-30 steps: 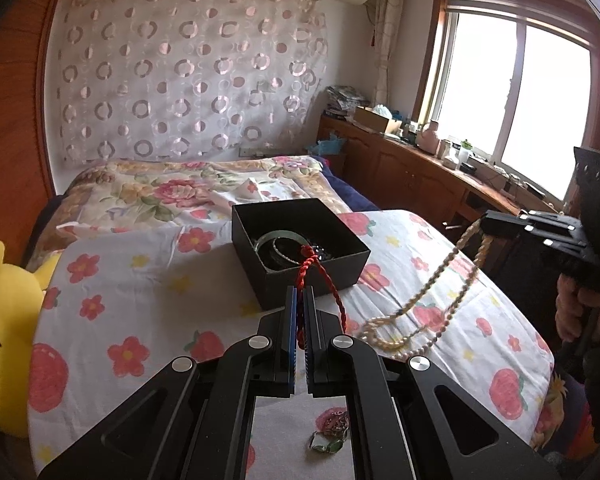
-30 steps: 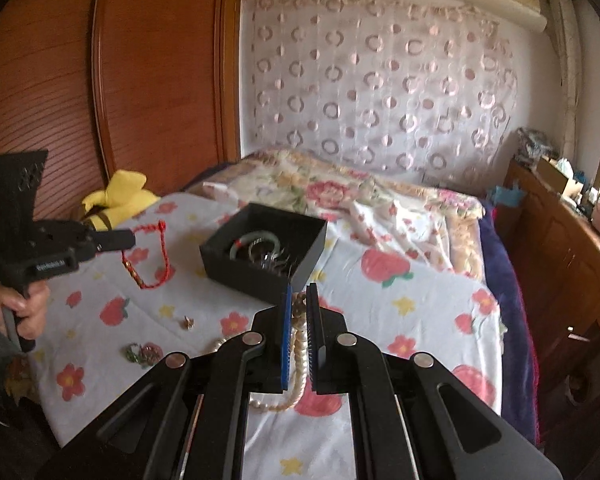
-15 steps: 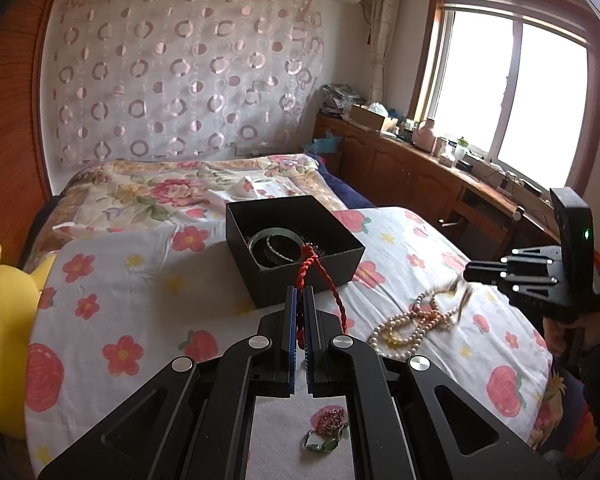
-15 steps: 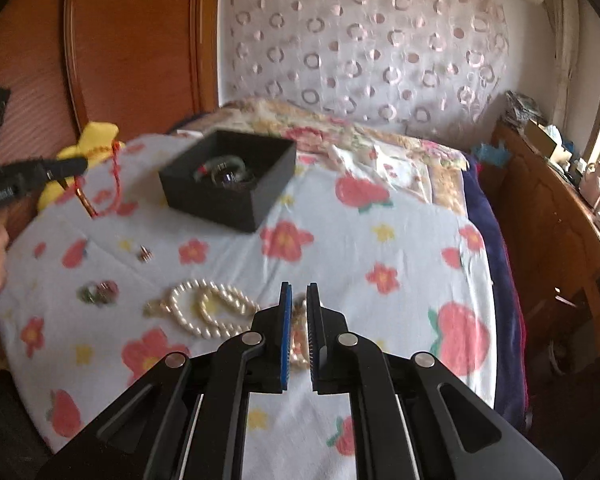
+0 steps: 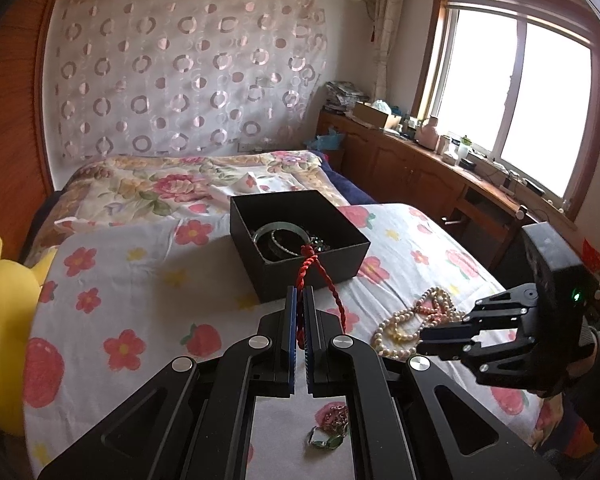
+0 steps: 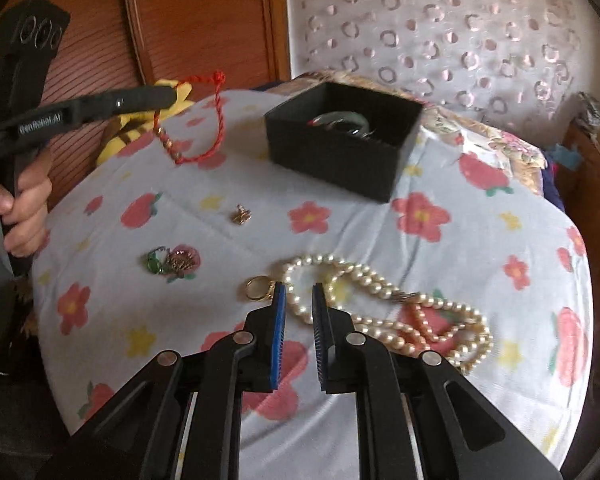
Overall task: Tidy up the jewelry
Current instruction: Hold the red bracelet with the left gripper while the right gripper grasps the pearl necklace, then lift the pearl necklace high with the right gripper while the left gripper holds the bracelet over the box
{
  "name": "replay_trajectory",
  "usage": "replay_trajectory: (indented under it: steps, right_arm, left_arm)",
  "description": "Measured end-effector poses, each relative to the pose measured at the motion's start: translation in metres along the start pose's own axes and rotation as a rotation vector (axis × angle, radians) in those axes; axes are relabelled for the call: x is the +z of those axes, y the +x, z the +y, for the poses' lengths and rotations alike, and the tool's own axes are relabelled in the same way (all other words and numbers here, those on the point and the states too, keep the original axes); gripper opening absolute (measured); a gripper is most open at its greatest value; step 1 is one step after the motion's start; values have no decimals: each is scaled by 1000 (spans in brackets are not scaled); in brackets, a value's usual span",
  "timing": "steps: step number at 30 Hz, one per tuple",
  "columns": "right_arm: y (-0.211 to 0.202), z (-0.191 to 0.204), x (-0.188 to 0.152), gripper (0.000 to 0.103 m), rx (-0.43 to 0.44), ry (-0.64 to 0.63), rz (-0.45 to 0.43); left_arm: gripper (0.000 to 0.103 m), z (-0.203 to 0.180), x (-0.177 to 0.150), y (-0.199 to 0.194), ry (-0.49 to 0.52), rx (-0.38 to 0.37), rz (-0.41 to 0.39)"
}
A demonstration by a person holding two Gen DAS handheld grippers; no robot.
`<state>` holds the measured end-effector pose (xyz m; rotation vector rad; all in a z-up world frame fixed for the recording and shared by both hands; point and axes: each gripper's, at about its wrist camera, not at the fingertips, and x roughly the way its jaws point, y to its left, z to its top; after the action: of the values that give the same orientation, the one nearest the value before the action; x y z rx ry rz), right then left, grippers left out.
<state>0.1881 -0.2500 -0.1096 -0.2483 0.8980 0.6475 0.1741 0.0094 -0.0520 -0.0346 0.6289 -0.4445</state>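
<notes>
Jewelry lies scattered over the flowered cloth (image 6: 480, 216) on the table, with a black box (image 6: 340, 160) standing at the far side. Inside the box sit bangles (image 5: 278, 236), a pale green one among them.

The left gripper (image 5: 299, 300) has its jaws pressed together on a red cord bracelet (image 5: 320, 276), which dangles from the tips in the air, just near of the box. From the right wrist view the same bracelet (image 6: 204, 120) hangs left of the box, clear of the cloth.

The right gripper (image 6: 299, 300) is low over the near part of the table with its jaws a little apart, nothing between them. A pearl necklace (image 6: 380, 300) is heaped on the cloth right beneath and to the right of those tips; whether they touch the pearls I cannot tell. A gold ring (image 6: 258, 289) lies just left of the left fingertip. Farther left rests a small green and pink trinket (image 6: 172, 262), and beyond it, toward the box, a tiny gold charm (image 6: 241, 215).

A yellow plush toy (image 5: 0, 304) sits at the left edge of the table.
</notes>
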Motion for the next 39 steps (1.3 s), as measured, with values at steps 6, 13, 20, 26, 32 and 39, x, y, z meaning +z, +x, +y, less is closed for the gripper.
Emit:
replay_trajectory:
  steps: [6, 13, 20, 26, 32, 39]
  right_arm:
    - [14, -4, 0, 15, 3, -30, 65]
    - [25, 1, 5, 24, 16, -86, 105]
    - [24, -1, 4, 9, 33, -82, 100]
    - [-15, -6, 21, 9, 9, -48, -44]
    - [-89, -15, 58, 9, -59, -56, -233]
    - [-143, -25, 89, 9, -114, -79, -367]
  left_arm:
    - [2, 3, -2, -1, -5, 0, -1]
    - [2, 3, -2, -1, -4, 0, 0]
    - [2, 3, -2, -1, -4, 0, -3]
    - [2, 3, 3, -4, 11, 3, -13]
    - [2, 0, 17, -5, 19, -5, -35]
    - [2, -10, 31, -1, 41, -13, -51]
